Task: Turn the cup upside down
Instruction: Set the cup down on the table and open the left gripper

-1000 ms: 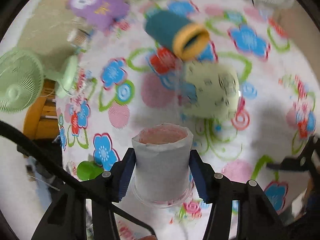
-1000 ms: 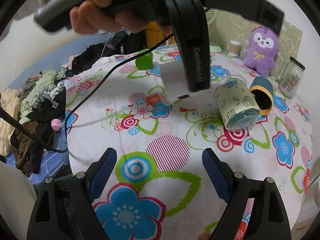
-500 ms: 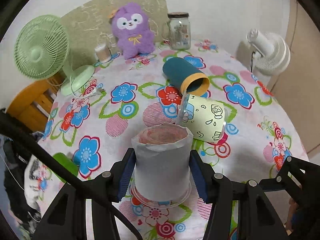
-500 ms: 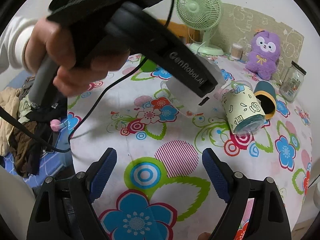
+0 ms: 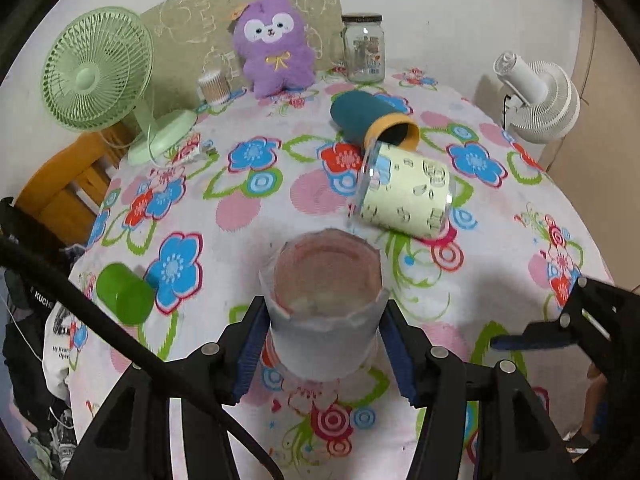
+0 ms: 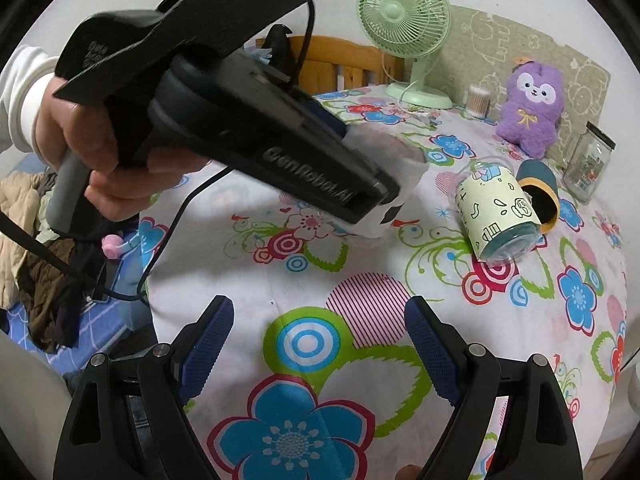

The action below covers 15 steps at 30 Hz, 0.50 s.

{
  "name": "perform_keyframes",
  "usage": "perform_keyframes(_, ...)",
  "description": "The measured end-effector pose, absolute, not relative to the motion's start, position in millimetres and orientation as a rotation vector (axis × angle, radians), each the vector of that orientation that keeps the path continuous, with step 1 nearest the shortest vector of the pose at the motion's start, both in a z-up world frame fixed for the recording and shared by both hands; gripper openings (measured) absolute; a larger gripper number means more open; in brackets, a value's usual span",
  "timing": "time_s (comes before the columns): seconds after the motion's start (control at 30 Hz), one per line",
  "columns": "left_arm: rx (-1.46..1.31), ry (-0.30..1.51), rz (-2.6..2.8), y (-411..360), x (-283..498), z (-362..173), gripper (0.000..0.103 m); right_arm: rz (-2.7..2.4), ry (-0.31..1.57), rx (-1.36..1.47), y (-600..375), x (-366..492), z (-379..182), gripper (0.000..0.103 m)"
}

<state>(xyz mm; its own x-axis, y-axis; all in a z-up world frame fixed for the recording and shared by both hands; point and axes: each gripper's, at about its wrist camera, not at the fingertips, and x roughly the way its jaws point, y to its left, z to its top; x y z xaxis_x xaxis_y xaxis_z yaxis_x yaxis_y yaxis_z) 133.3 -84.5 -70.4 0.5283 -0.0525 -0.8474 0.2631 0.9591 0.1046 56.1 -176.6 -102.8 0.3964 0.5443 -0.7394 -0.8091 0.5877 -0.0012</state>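
My left gripper (image 5: 322, 344) is shut on a white paper-wrapped cup (image 5: 324, 312). The cup's pinkish recessed end faces up and its clear rim points down toward the floral tablecloth (image 5: 248, 208). In the right wrist view a hand (image 6: 100, 160) holds that gripper, and the cup (image 6: 388, 176) sits slightly tilted just above the cloth; I cannot tell whether it touches. My right gripper (image 6: 320, 344) stands open over the near edge of the table, with nothing between its fingers.
A yellow patterned cup (image 5: 404, 196) and a teal cup with a yellow rim (image 5: 368, 120) lie on their sides behind the held cup. A green cup (image 5: 124, 292) lies at the left edge. A green fan (image 5: 96, 72), purple plush (image 5: 276, 60) and jar (image 5: 364, 52) line the back.
The left gripper swung up from facing the cloth to looking across the table, then sank lower with the cup still held. The right gripper stayed open and still.
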Motion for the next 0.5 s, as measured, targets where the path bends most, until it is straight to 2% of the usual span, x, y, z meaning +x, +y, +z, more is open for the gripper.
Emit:
perform_keyframes(0.13,0.233,1.031,-0.182,-82,128,-75,0.06,0.884,0.765,-0.392,-176,56,-103,0.089)
perform_keyframes(0.2,0.232,1.042,-0.18,-81,127,-75,0.064,0.885,0.766,-0.391,-175,55,-103,0.089)
perform_keyframes(0.3,0.233,1.055,-0.176,-78,126,-72,0.073,0.883,0.765,-0.397,-175,54,-103,0.089)
perform_keyframes(0.37,0.233,1.058,-0.173,-76,125,-70,0.083,0.883,0.764,-0.4,-176,53,-102,0.089)
perform_keyframes(0.5,0.221,1.066,-0.152,-68,123,-63,0.091,0.878,0.76,-0.406,-175,53,-100,0.089)
